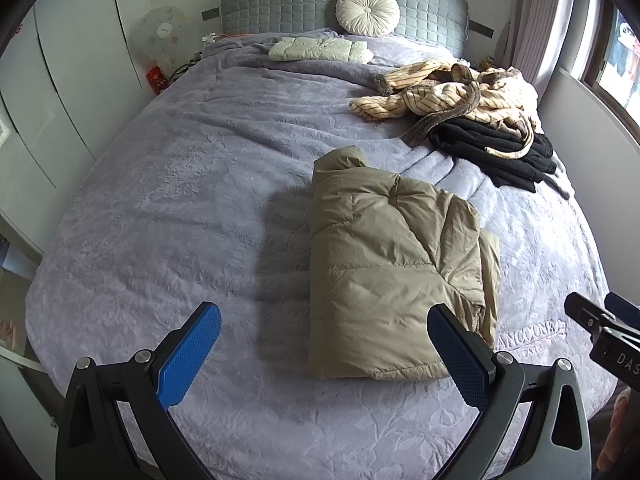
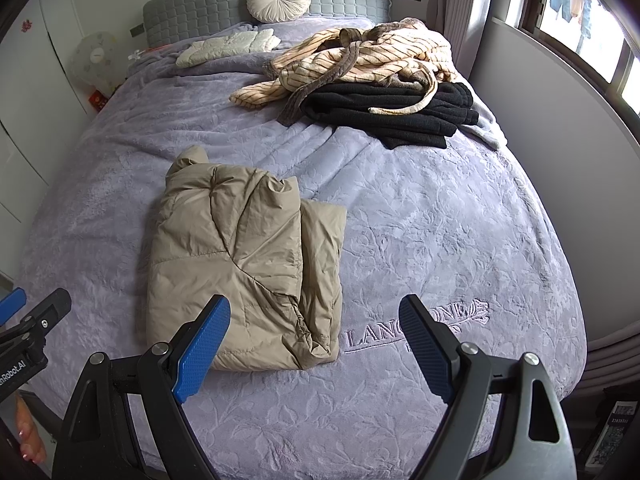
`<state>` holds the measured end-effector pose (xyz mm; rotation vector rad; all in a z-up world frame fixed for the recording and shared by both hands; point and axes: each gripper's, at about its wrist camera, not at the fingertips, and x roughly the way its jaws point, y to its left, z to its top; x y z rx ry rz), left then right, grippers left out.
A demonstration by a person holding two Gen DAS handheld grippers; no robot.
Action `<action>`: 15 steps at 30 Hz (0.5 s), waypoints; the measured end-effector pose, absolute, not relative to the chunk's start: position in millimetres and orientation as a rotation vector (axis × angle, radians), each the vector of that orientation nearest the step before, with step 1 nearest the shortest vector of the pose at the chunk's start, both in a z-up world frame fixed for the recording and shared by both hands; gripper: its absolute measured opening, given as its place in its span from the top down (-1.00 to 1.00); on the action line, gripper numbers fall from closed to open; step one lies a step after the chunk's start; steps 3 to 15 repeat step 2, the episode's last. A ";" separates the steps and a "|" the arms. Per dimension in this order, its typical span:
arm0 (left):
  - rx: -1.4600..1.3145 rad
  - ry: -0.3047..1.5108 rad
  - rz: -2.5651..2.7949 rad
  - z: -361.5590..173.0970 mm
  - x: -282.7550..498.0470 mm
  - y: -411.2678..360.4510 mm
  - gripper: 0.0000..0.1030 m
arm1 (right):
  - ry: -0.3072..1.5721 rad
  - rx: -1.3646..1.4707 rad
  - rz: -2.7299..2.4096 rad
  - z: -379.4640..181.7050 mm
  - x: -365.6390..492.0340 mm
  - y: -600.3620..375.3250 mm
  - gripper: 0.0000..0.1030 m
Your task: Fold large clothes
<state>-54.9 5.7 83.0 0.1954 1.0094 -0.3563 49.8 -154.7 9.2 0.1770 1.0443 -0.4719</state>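
Note:
A tan puffer jacket [image 1: 392, 272] lies folded into a compact rectangle on the lilac bedspread [image 1: 180, 184]; it also shows in the right wrist view [image 2: 240, 264]. My left gripper [image 1: 324, 340] is open and empty, held above the bed near the jacket's near edge. My right gripper [image 2: 316, 340] is open and empty, just right of the jacket's near corner. The right gripper's tip shows in the left wrist view [image 1: 592, 320], and the left gripper's tip shows in the right wrist view [image 2: 36, 320].
A crumpled striped cream robe [image 1: 452, 92] lies on a folded black garment [image 1: 500, 148] at the far right of the bed. A folded white item [image 1: 320, 50] and a round cushion [image 1: 367, 12] sit by the grey headboard. Wardrobes stand left, a window right.

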 end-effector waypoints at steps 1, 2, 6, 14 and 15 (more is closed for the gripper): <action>0.198 1.009 -0.361 83.4 -54.0 5.3 -1.00 | 1.045 0.178 -0.472 8.1 48.0 -153.1 -0.72; 0.201 1.008 -0.363 83.7 -52.4 4.3 -1.00 | 1.046 0.180 -0.472 6.7 46.3 -151.9 -0.72; 0.201 1.008 -0.363 83.7 -52.4 4.3 -1.00 | 1.046 0.180 -0.472 6.7 46.3 -151.9 -0.72; 0.201 1.008 -0.363 83.7 -52.4 4.3 -1.00 | 1.046 0.180 -0.472 6.7 46.3 -151.9 -0.72; 0.201 1.008 -0.363 83.7 -52.4 4.3 -1.00 | 1.046 0.180 -0.472 6.7 46.3 -151.9 -0.72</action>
